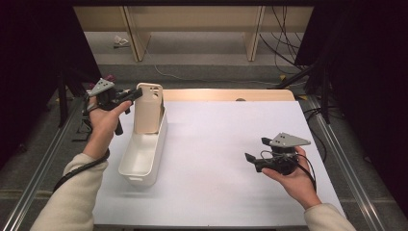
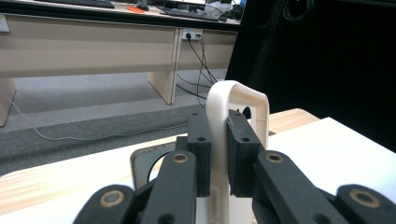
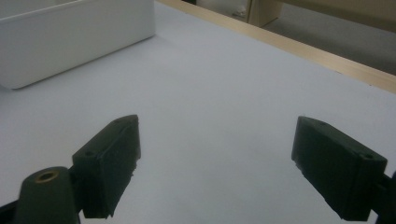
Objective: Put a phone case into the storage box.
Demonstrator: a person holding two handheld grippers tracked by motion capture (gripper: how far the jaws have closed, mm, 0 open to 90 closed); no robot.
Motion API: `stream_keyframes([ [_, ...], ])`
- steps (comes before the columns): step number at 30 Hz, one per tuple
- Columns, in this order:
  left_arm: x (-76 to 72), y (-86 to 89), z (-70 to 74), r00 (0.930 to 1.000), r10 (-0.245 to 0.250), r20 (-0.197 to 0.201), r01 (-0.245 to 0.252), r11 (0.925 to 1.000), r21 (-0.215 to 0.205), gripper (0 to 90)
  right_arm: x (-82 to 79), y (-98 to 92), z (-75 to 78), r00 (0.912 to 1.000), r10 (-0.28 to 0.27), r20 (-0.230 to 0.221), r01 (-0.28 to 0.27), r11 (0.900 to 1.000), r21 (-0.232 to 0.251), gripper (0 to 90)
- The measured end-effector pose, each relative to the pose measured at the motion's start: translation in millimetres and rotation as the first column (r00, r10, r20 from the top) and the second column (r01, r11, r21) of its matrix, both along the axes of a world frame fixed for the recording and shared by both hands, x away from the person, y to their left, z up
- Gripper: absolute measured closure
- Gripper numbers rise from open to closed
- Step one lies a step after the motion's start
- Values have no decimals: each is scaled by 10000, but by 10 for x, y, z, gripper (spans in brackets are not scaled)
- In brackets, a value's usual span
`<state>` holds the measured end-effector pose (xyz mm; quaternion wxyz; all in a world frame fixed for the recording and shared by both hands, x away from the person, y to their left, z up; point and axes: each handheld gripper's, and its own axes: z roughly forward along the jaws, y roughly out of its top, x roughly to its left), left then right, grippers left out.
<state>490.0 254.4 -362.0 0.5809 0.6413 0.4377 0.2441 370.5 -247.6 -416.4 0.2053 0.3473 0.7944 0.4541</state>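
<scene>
Worktop (image 1: 231,163): white sheet, wood edge at far side. White plastic bin (image 1: 139,161), long and narrow, sits just below the left tool (image 1: 137,95); looks light, rigid, thin-walled. Beige phone case (image 1: 148,108) stands upright in the bin's far end, its top edge pinched between the left tool's jaws, pads pressing both faces. Case looks light, slightly flexible, smooth; could slip or bow, so grip at the rim near a corner seems best. Right tool (image 1: 254,150) wide apart, holding nothing, hovering well away from bin.
</scene>
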Motion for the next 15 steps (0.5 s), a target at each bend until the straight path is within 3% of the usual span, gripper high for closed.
stream_keyframes([
  [15,71,-22,-88,9998,-5,-203,7,9999,102,814,2,-2,-3,10000,-7,-11,7,10000,33,163],
])
